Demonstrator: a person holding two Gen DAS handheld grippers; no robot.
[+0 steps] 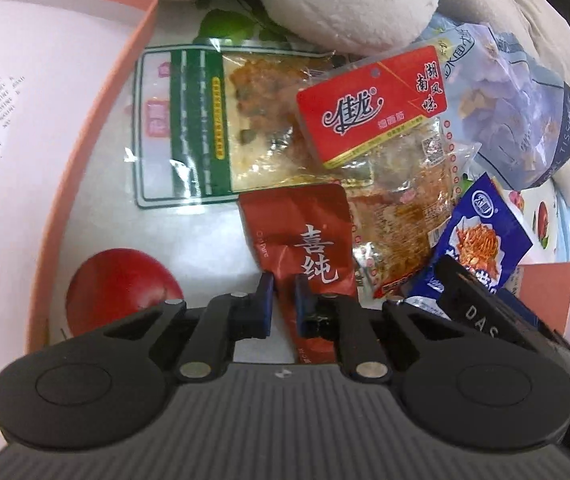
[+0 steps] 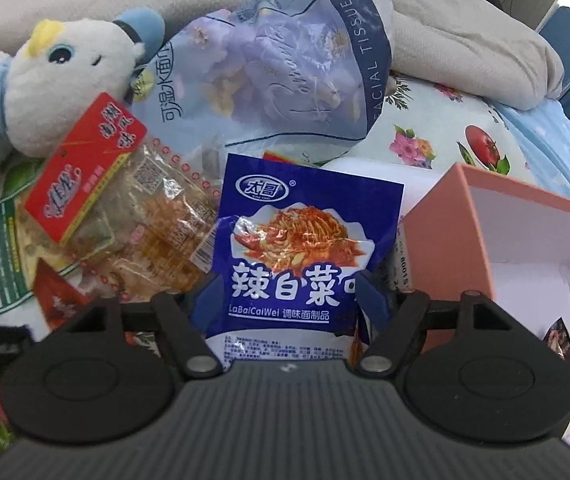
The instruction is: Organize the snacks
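Note:
My left gripper (image 1: 284,296) is shut on the lower edge of a dark red packet with white characters (image 1: 305,240). My right gripper (image 2: 289,300) is shut on a blue spicy-cabbage snack packet (image 2: 305,240), held upright; the packet also shows in the left wrist view (image 1: 481,232). A clear packet with a red label (image 1: 373,108) lies over a green-and-white packet (image 1: 197,128); both also show in the right wrist view, the red-label packet (image 2: 85,172) and the green-and-white packet (image 2: 1,248).
A pink box (image 1: 85,140) with a pale inside stands at the left; another pink box (image 2: 457,224) stands at the right. A plush toy (image 2: 69,76), a facial tissue pack (image 2: 285,68) and a beige pillow (image 2: 465,40) lie behind the snacks on a fruit-printed cloth (image 2: 481,148).

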